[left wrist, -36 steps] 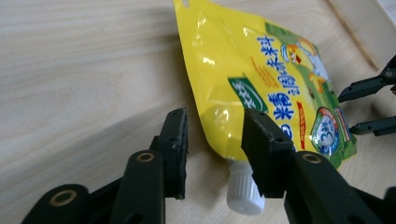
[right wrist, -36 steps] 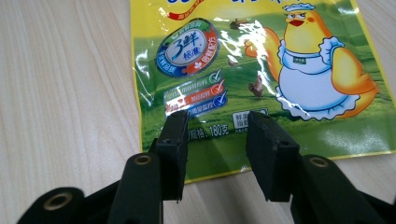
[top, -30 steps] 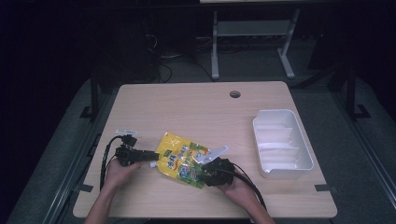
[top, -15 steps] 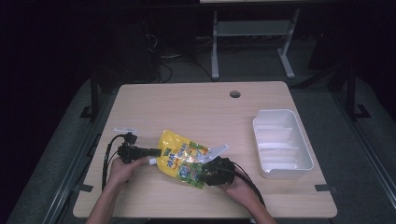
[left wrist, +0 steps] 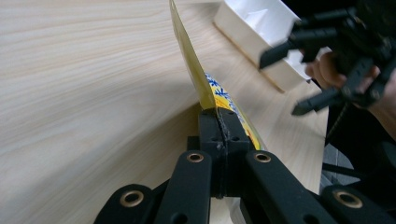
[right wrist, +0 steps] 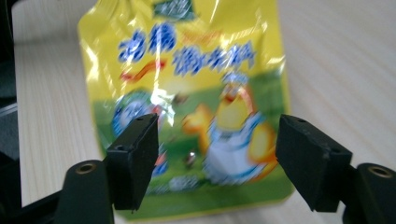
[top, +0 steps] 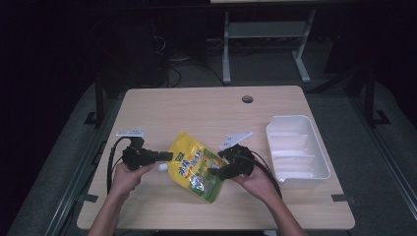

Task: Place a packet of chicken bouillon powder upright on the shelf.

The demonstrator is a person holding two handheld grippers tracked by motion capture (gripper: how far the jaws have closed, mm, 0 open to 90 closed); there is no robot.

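A yellow and green snack pouch (top: 195, 166) with a cartoon chicken lies on the wooden table (top: 206, 113), its left edge lifted. My left gripper (top: 166, 156) is shut on that edge; in the left gripper view the pouch (left wrist: 205, 88) rises edge-on from the closed jaws. My right gripper (top: 216, 164) stands open at the pouch's right side. In the right gripper view the pouch (right wrist: 196, 93) lies flat between and beyond the two spread pads (right wrist: 135, 158), untouched. The right gripper (left wrist: 299, 74) also appears open in the left gripper view.
A white plastic bin (top: 296, 150) stands at the table's right side, also seen as the bin (left wrist: 261, 32) in the left gripper view. A cable hole (top: 247, 99) is at the table's far edge. Dark floor and a metal rack lie beyond.
The left gripper has pulled the pouch's left edge a little up and left. The right gripper has stayed open at the pouch's right side.
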